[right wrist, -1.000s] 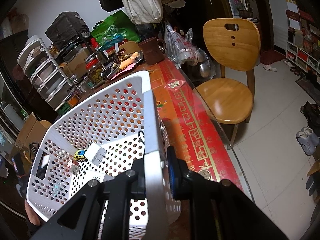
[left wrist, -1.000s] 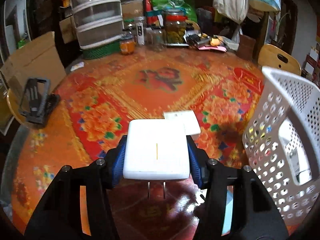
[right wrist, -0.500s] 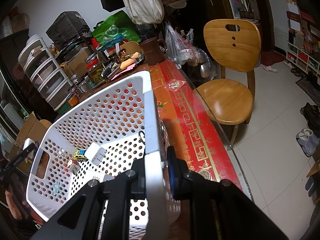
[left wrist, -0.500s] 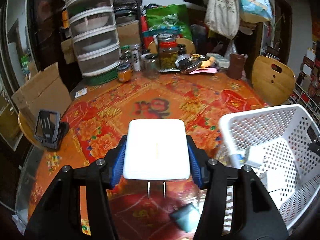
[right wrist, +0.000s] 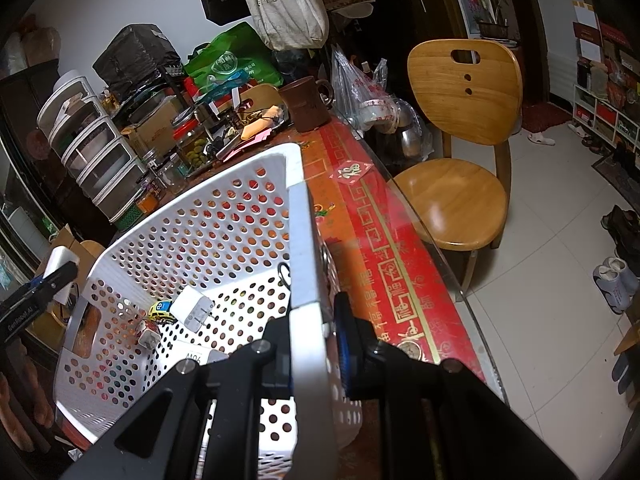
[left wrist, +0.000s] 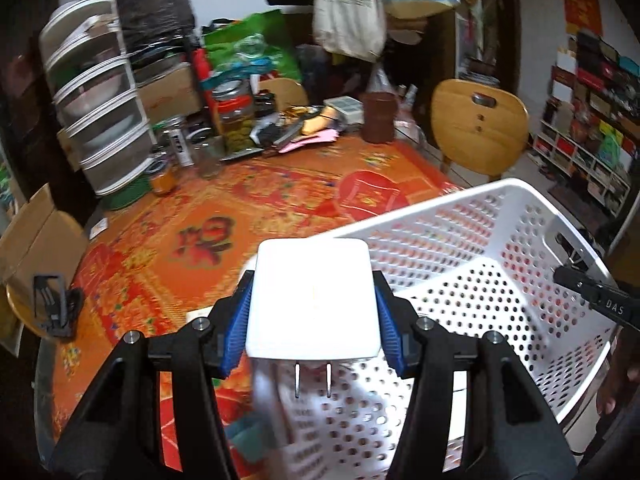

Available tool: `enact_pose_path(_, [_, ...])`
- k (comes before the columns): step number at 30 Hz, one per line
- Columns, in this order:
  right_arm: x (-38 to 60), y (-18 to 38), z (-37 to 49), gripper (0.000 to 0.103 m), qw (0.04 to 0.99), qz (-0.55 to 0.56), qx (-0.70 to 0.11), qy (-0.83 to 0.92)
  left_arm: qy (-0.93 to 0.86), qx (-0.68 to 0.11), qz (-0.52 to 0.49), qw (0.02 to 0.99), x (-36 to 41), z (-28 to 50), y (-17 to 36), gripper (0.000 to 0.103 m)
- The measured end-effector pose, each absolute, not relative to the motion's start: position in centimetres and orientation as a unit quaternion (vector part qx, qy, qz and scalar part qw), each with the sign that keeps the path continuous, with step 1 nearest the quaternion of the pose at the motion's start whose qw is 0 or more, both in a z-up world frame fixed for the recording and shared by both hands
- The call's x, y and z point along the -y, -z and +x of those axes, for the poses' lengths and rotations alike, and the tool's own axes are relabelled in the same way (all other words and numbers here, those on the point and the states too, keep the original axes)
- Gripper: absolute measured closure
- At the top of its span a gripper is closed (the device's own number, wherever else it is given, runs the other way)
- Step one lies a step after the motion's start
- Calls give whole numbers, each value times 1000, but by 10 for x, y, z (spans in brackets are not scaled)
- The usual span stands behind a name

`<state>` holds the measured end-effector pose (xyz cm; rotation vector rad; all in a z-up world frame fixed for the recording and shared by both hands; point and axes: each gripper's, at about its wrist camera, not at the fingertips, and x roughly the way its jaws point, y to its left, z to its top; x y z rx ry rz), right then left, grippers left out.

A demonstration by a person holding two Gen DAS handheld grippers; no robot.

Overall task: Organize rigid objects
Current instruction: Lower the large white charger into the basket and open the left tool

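My left gripper [left wrist: 314,322] is shut on a white plug adapter [left wrist: 312,296] with two metal prongs pointing back at me, held above the near rim of the white perforated basket [left wrist: 500,240]. My right gripper [right wrist: 310,338] is shut on the basket's rim [right wrist: 300,240] and holds the basket tilted on the table. Inside the basket lie another white charger [right wrist: 192,308], a small yellow toy car [right wrist: 160,309], a small cube [right wrist: 147,332] and a white label. The left gripper and its adapter show at the basket's far left in the right wrist view [right wrist: 56,272].
The table has a red and orange floral cloth [left wrist: 192,240]. At its back stand stacked drawers [left wrist: 100,120], jars [left wrist: 236,120] and a brown mug [left wrist: 378,118]. A black phone stand [left wrist: 52,308] sits at the left edge. A wooden chair [right wrist: 460,140] stands beside the table.
My left gripper has carried the adapter up and to the right, from over the tablecloth to over the basket's near rim. The right gripper still holds the basket rim.
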<state>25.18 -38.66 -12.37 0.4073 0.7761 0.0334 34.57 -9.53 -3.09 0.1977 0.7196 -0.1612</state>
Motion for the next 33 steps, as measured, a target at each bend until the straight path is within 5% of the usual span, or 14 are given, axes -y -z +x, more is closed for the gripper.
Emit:
enact_pose_path(21, [390, 125, 250, 89, 905, 205, -372, -19, 112, -442, 203, 866, 161, 363, 75, 50])
enact_pose_path(23, [390, 125, 250, 89, 905, 204, -372, -19, 113, -440, 209, 866, 164, 362, 76, 46])
enact_pose_path(27, [390, 125, 250, 89, 904, 206, -374, -18, 114, -398, 180, 892, 151, 354, 60, 14])
enact_pose_path(31, [390, 125, 249, 89, 903, 211, -374, -20, 80, -347, 129, 926, 95, 342, 31, 12])
enact_pose_path(33, [391, 126, 250, 89, 902, 212, -375, -20, 45, -330, 85, 939, 45, 344, 20, 1])
